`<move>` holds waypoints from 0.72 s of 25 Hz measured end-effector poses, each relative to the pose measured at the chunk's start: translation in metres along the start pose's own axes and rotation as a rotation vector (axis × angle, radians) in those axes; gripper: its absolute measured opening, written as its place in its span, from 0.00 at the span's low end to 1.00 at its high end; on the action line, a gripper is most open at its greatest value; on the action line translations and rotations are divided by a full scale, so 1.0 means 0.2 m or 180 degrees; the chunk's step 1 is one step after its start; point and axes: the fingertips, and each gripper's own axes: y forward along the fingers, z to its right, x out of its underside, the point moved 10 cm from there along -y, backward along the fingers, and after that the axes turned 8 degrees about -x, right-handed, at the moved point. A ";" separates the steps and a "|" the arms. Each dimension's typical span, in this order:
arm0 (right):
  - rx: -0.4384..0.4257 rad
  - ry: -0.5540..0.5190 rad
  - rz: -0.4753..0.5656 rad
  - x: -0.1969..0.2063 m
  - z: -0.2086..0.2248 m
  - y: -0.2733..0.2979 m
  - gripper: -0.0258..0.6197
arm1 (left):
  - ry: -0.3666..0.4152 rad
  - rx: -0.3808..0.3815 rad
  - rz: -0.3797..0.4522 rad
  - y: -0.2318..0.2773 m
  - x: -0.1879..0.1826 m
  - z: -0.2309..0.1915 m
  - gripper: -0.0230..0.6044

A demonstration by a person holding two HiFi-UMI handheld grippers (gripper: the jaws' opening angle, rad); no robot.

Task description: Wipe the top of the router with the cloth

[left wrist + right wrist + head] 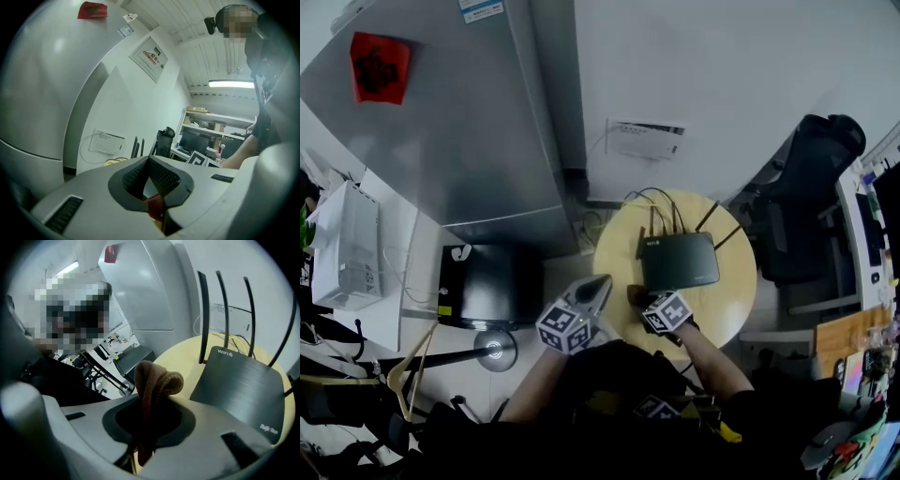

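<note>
Cloth (157,380) mostly hidden: a brown fold pokes up btwn the right gripper (151,416) fingers, which are clamped on it, and its lower end is lost in the dark throat. In head view only a dark scrap shows at the near-left corner of the router (680,261); can't tell if they touch. Left gripper (598,289) is left of router, fingers together, nothing btwn. Router lies flat on a round pale-yellow counter (619,246), cables behind it. Grey cabinet (478,122) stands far-left of router, black chair (811,187) to its right.
</note>
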 end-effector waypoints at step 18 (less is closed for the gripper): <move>-0.0109 0.0638 0.0615 -0.06 -0.01 -0.12 0.14 | 0.0297 0.0139 0.0153 0.15 -0.08 0.11 0.03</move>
